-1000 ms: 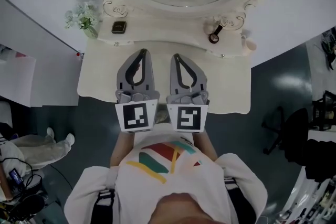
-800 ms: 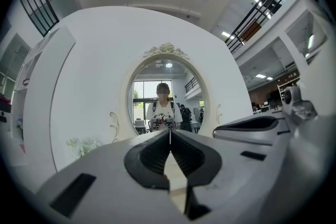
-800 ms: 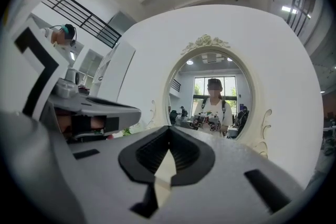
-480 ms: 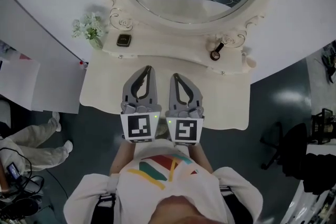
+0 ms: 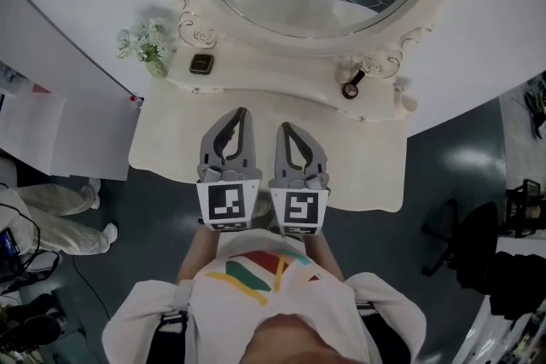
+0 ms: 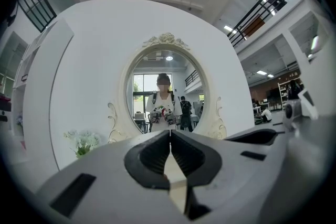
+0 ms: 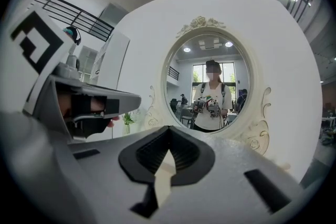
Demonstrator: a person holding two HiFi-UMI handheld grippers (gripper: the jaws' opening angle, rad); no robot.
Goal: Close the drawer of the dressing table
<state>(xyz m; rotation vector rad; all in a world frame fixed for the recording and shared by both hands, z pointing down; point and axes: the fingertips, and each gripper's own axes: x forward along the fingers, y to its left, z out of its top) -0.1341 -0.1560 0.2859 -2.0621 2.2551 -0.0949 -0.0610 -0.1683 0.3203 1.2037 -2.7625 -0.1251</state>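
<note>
At frame centre, left gripper and right gripper sit side by side over the dressing table, jaws pressed together, empty; drawer hidden below its top, so judged pre-contact: next, drop to drawer front, push

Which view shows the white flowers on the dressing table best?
The head view: the white flowers stand clear, left of the mirror. The left gripper view shows them small and pale; the right gripper view, tinier still.
</note>
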